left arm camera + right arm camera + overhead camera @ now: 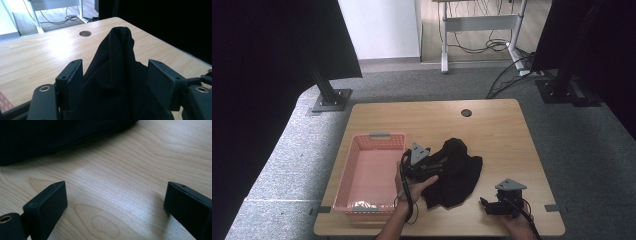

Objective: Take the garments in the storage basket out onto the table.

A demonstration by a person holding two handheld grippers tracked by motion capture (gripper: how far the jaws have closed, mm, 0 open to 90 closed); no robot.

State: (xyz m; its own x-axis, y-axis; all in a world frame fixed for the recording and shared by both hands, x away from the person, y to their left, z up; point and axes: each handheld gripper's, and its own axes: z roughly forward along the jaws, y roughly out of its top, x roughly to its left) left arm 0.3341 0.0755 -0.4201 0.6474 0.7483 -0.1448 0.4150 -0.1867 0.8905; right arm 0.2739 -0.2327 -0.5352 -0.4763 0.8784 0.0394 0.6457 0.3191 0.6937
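Note:
A crumpled black cloth (455, 172) lies on the wooden table (492, 130), right of a pink basket (373, 172). My left gripper (434, 166) points into the cloth's left side. In the left gripper view a thick bunch of the cloth (113, 75) fills the gap between the jaws and touches both pads, so the gripper is shut on it. My right gripper (486, 205) rests low near the table's front right edge, just right of the cloth. It stands open over bare wood (117, 200), with the cloth's hem (50, 137) beyond its jaws.
The pink basket holds something pale at its front end (362, 204). A round cable hole (466, 112) sits in the table's far side. Black stands (331, 97) and a desk frame with cables (482, 30) are on the floor beyond.

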